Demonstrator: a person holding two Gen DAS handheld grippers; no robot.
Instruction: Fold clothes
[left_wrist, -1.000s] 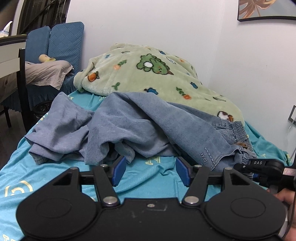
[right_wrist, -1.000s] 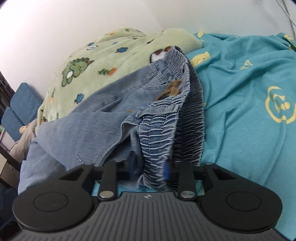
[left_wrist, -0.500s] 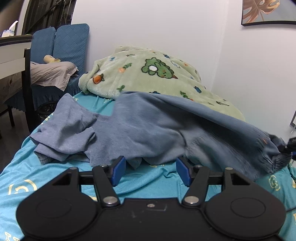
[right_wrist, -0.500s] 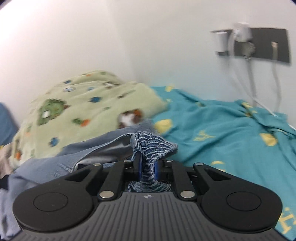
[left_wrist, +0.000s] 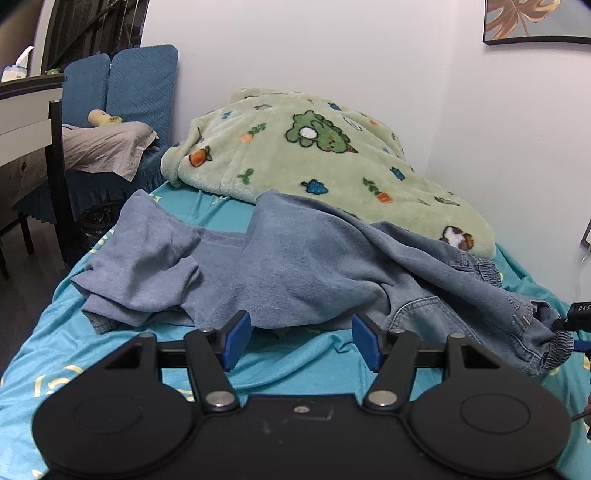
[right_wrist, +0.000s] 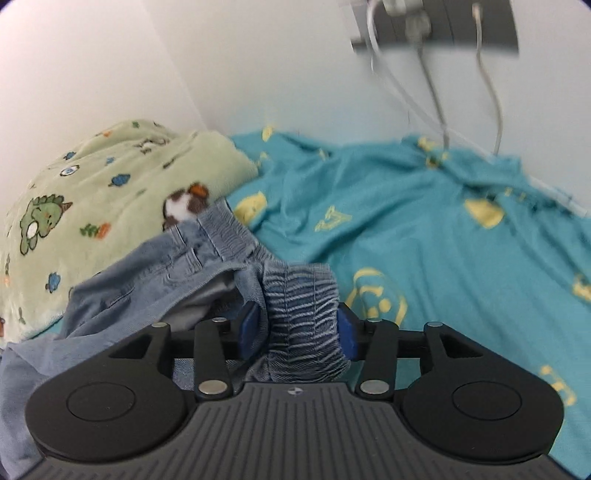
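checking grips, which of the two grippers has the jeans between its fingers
The right gripper: the jeans waistband sits between its fingers. The left gripper is open and empty.
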